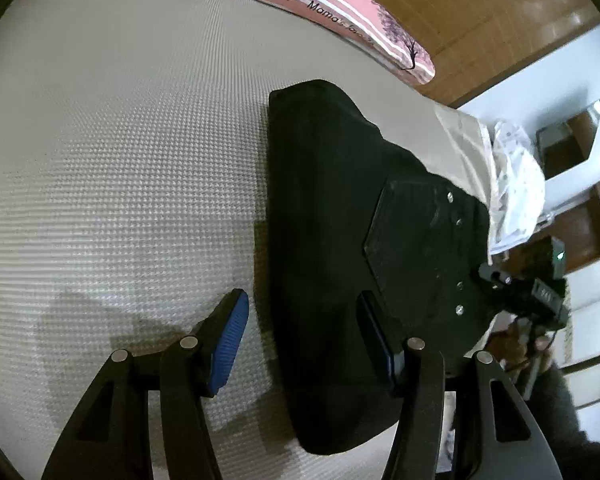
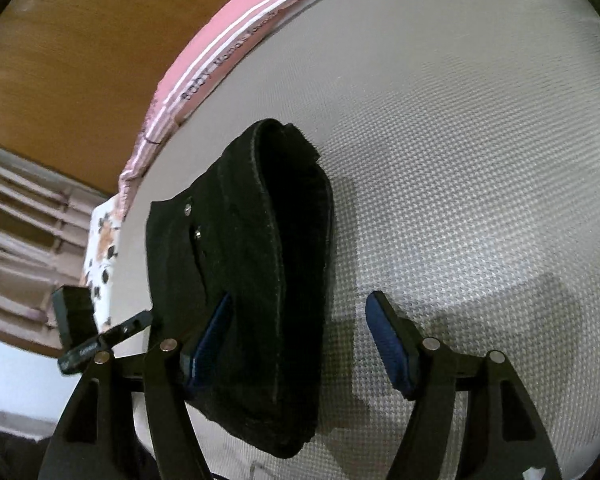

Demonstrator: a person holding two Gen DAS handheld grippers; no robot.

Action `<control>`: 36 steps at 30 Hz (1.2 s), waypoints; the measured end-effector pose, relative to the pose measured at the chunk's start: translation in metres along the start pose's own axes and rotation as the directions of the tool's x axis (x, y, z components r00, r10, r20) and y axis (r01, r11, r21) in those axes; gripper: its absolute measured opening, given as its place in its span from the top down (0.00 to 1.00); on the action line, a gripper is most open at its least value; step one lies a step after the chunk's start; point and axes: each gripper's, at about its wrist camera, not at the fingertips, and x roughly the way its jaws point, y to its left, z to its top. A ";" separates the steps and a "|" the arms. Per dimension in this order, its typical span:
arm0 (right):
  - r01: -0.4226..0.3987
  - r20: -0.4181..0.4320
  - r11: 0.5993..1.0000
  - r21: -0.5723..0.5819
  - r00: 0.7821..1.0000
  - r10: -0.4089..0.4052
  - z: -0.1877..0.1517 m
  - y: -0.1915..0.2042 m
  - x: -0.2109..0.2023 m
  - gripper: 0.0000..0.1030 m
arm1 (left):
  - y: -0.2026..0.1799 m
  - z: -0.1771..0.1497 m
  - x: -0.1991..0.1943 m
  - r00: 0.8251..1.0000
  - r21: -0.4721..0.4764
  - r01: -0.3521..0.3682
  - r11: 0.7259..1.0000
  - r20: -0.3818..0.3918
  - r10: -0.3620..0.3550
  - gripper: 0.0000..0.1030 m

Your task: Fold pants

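Black pants (image 1: pixel 340 248) lay folded in a compact bundle on the white textured mattress (image 1: pixel 120 160); your left tongs (image 1: pixel 304 340) were spread wide over its near edge; your right tongs (image 2: pixel 300 340) likewise gaped, pinching nothing.

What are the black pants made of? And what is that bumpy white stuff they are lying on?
The black pants look like thick matte cloth, maybe denim: stitched seams, a sewn-on back pocket and shiny metal rivets. The white mattress cover looks like woven or quilted fabric, with rows of tiny raised bumps catching light. Exact fibre can't be told.
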 end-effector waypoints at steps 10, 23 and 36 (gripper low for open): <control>-0.148 -0.061 0.989 -0.010 0.987 0.147 0.008 -0.006 0.013 0.34 | 0.005 0.015 0.009 0.997 -0.027 0.068 0.997 -0.029 -0.069 0.44; -0.212 -0.103 0.977 -0.031 0.973 0.208 0.023 0.007 0.039 0.38 | -0.013 0.022 0.019 0.998 0.104 0.050 0.993 -0.041 -0.046 0.36; -0.203 -0.073 0.979 0.038 0.976 0.205 0.021 -0.004 0.041 0.58 | -0.003 0.013 0.017 0.995 -0.032 0.054 0.998 -0.079 -0.056 0.62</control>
